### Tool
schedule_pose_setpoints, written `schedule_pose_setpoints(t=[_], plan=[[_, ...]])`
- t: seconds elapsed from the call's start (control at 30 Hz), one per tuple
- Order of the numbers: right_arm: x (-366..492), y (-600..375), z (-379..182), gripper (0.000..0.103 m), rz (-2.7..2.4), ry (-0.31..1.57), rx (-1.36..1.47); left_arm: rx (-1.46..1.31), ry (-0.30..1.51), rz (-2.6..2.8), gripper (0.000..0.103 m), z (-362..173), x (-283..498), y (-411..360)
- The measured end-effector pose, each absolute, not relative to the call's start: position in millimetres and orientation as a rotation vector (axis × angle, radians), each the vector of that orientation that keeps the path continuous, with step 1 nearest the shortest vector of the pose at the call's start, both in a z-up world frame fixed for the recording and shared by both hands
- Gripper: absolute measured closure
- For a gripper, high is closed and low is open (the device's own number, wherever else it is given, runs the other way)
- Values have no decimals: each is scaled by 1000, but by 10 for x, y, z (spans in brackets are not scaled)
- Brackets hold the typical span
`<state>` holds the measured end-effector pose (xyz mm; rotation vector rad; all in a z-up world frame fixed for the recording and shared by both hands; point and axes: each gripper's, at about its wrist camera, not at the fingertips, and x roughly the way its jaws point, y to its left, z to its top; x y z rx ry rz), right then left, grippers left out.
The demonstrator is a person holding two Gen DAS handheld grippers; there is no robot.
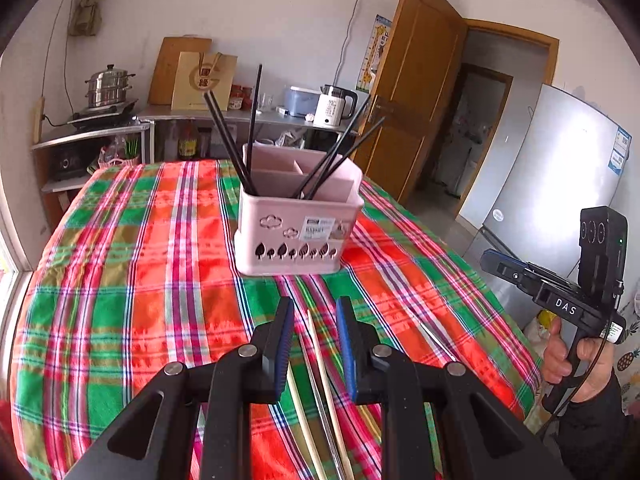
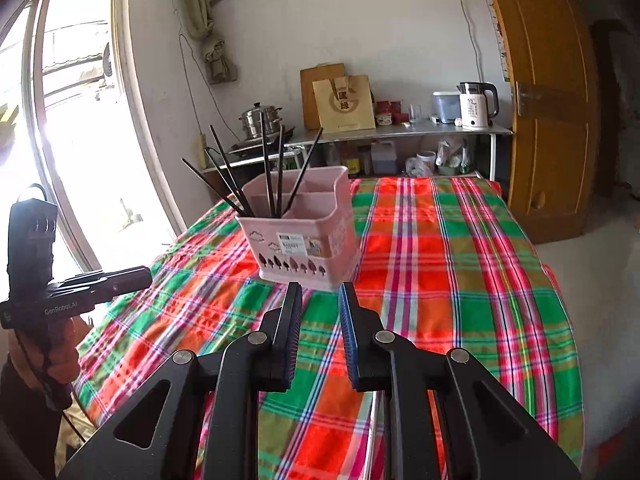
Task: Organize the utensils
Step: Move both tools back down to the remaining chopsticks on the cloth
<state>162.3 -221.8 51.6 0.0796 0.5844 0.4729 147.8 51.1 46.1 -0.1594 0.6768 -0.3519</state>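
Note:
A pink utensil holder (image 1: 296,224) with several compartments stands on the plaid tablecloth (image 1: 140,280); it also shows in the right wrist view (image 2: 304,236). Several black chopsticks (image 1: 236,148) lean in its front compartments. My left gripper (image 1: 314,312) is open, low over pale wooden chopsticks (image 1: 320,364) and a metal chopstick (image 1: 316,392) lying on the cloth between its fingers. Another metal chopstick (image 1: 436,340) lies to the right. My right gripper (image 2: 320,296) is open and empty, just short of the holder. A metal utensil (image 2: 372,432) lies under it.
A steel counter (image 1: 224,116) behind the table holds a steamer pot (image 1: 108,88), a paper bag (image 1: 204,80) and a white kettle (image 1: 334,108). A wooden door (image 1: 416,92) and a silver fridge (image 1: 560,184) stand to the right. A window (image 2: 72,120) is on the left.

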Motion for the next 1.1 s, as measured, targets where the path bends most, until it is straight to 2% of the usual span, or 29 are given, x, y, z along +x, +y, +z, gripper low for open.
schedule_pose_setpoints(t=[0.53, 1.1], plan=[[1682, -2328, -129, 84, 438, 745, 63, -109, 922, -318, 82, -315, 1819, 205], [1846, -2303, -435, 84, 415, 833, 10, 14, 965, -278, 82, -470, 1948, -46]])
